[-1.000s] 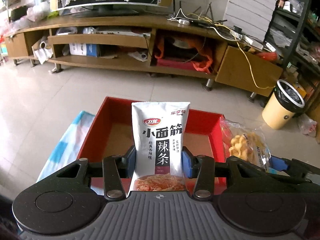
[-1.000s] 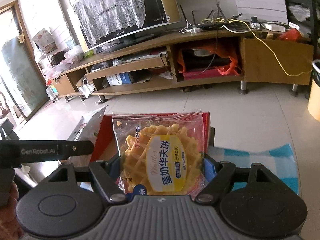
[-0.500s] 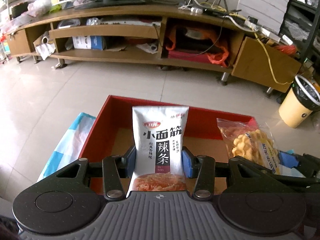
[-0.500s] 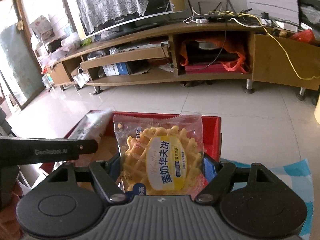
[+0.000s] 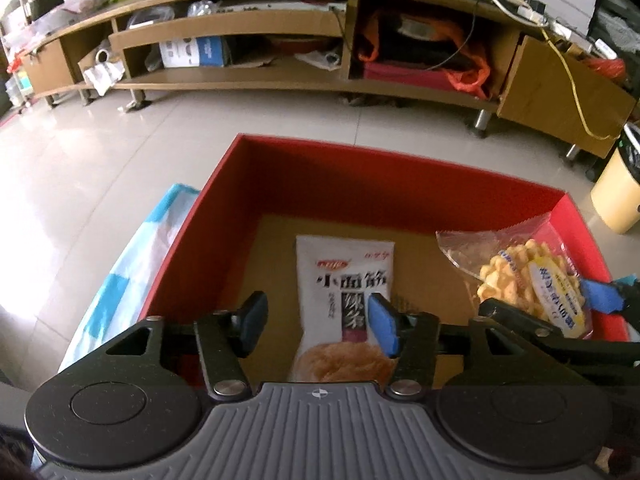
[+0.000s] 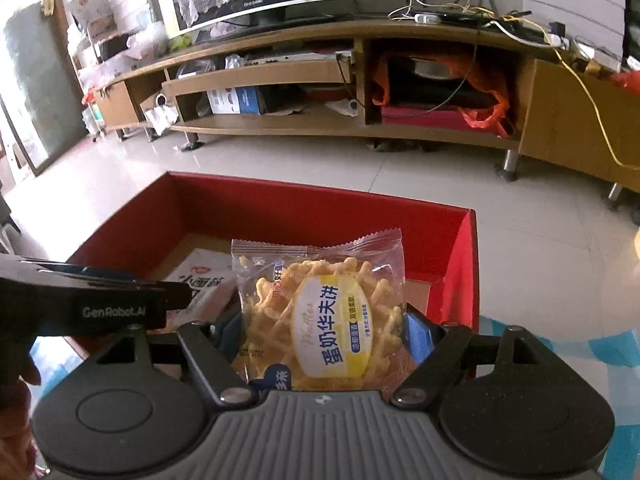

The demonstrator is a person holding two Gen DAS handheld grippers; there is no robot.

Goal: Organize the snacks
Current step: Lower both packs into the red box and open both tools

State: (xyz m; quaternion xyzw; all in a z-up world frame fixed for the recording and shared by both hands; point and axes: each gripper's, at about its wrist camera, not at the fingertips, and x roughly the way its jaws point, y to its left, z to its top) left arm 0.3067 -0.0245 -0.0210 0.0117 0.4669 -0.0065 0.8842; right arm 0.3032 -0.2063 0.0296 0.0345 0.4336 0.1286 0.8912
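A: The white pouch (image 5: 344, 300) sits in the red box (image 5: 400, 176), between the left gripper (image 5: 318, 326)'s opening jaws; it looks let go, though blur hides contact.

B: Risk?

A: It could snag on a pad as the gripper lifts.

B: The right gripper (image 6: 320, 334)?

A: Angled down over the box, clamping the waffle pack (image 6: 320, 316); released high, it may land askew.

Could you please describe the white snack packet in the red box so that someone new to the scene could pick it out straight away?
Find the open red cardboard box in front of the long wooden TV stand. On its brown floor lies a flat white foil packet with bold black characters, between the opening fingers of the left gripper. Unlike the clear-wrapped yellow waffle packet beside it, it is opaque white.
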